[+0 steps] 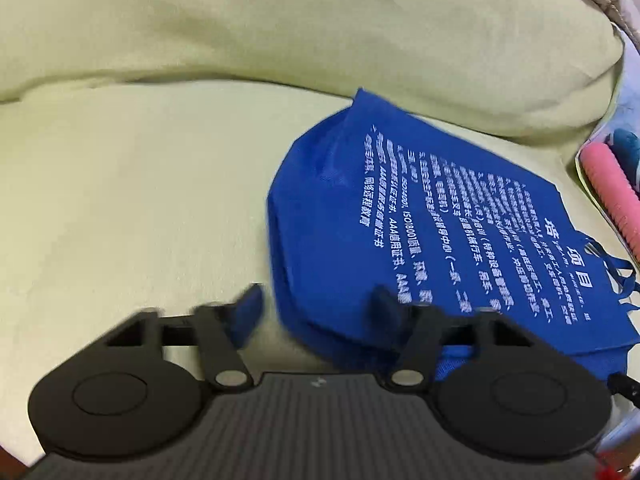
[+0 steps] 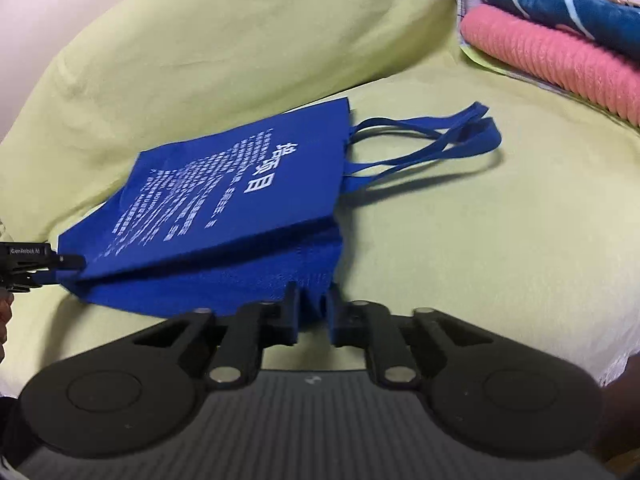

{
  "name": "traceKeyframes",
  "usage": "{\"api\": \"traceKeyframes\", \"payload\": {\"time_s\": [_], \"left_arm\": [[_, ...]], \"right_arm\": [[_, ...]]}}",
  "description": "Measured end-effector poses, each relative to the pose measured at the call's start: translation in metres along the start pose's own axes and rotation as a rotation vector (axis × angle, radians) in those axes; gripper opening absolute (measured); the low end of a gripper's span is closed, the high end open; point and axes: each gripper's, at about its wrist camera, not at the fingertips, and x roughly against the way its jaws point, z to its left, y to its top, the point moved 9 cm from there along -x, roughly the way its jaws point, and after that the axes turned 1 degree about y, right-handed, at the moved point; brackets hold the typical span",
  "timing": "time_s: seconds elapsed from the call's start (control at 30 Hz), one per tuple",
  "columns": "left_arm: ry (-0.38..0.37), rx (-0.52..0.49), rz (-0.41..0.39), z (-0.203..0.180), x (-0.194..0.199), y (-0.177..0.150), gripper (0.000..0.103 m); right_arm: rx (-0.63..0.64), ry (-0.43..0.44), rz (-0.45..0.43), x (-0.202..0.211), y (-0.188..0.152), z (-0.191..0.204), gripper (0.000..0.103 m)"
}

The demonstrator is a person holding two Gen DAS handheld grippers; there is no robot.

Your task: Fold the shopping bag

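Left tool [image 1: 316,300] spread wide, right tool [image 2: 313,304] clenched on blue bag [image 2: 236,208] — yellow-green bedsheet [image 2: 480,248].

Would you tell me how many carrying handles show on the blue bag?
2: both handles loop from the bag mouth, stacked together on the green sheet.

The shopping bag [image 2: 236,208] lies flat on the bed sheet [image 2: 480,240], just ahead of the right claw [image 2: 314,312], whose tips touch its near edge. Its handles [image 2: 440,140] stretch away ahead and to the right of that claw. Farther off to the right, a stack of folded towels [image 2: 560,52] sits on the sheet. The left claw [image 1: 316,304] is at the bag's other end, one finger [image 1: 384,300] over the bag, the other [image 1: 248,308] beside it, over the sheet. A pillow [image 1: 320,40] lies beyond the bag.
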Motion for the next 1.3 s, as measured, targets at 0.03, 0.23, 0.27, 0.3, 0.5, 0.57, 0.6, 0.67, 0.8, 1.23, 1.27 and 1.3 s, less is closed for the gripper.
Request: {"api": "traceKeyframes", "payload": {"time_s": [0.03, 0.23, 0.27, 0.3, 0.5, 0.57, 0.6, 0.67, 0.8, 1.23, 1.27, 1.3], "left_arm": [[-0.009, 0.009, 0.007, -0.001, -0.002, -0.002, 0.049], [-0.026, -0.033, 0.002, -0.017, -0.008, -0.011, 0.048], [-0.022, -0.048, -0.001, -0.019, -0.009, -0.011, 0.048], [-0.014, -0.063, -0.005, -0.022, -0.008, -0.01, 0.048], [0.049, -0.058, -0.016, -0.019, 0.009, -0.014, 0.056], [0.091, -0.045, -0.02, -0.015, 0.02, -0.016, 0.056], [0.108, -0.043, -0.021, -0.015, 0.027, -0.017, 0.056], [0.136, -0.045, -0.018, -0.017, 0.041, -0.02, 0.057], [0.157, -0.061, -0.028, -0.025, 0.072, -0.026, 0.063], [0.079, -0.142, -0.149, -0.074, 0.15, -0.023, 0.072], [0.063, -0.146, -0.158, -0.078, 0.154, -0.023, 0.073], [0.047, -0.152, -0.163, -0.083, 0.157, -0.022, 0.073]], "right_arm": [[0.021, -0.01, -0.008, -0.001, 0.003, -0.002, 0.009], [0.113, -0.095, -0.039, -0.014, 0.026, -0.012, 0.008], [0.117, -0.104, -0.031, -0.016, 0.028, -0.012, 0.008], [0.116, -0.109, -0.02, -0.017, 0.028, -0.011, 0.008], [0.102, -0.158, 0.022, 0.007, 0.015, -0.005, 0.02], [0.099, -0.159, 0.037, 0.016, 0.01, 0.001, 0.02], [0.111, -0.157, 0.042, 0.019, 0.008, 0.005, 0.021], [0.154, -0.161, 0.046, 0.025, 0.007, 0.016, 0.027], [0.221, -0.148, 0.019, 0.04, 0.016, 0.042, 0.033], [0.283, -0.153, -0.171, 0.116, 0.064, 0.094, 0.066], [0.287, -0.162, -0.183, 0.122, 0.067, 0.095, 0.067], [0.291, -0.17, -0.195, 0.128, 0.07, 0.096, 0.067]]}}
